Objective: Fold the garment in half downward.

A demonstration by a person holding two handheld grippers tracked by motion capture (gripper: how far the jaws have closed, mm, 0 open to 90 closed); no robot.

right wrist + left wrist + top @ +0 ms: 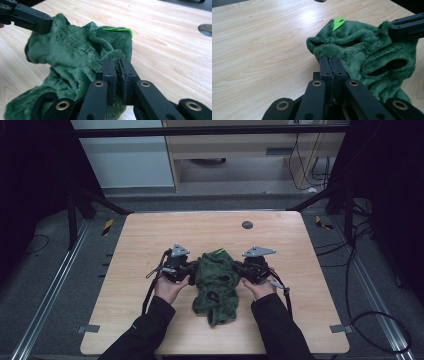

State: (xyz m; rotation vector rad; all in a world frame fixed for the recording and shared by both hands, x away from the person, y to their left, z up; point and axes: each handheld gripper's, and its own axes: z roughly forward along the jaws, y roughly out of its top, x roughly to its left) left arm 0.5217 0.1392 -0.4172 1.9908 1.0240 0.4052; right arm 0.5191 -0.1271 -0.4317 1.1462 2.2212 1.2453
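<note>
A crumpled green plush cloth lies at the middle of the wooden table, with a bright green tag at its far end. My left gripper holds the cloth's left edge; in the left gripper view its jaws are shut on a fold of the cloth at the left gripper's tip. My right gripper holds the right edge. In the right gripper view the right gripper pinches a fold of the cloth between nearly closed jaws. Each gripper view shows the other gripper on the opposite edge.
A dark round hole sits in the table beyond the cloth, toward the far edge. Bare wood surrounds the cloth on all sides. Cables trail on the floor at the right, and metal rails run along both sides of the table.
</note>
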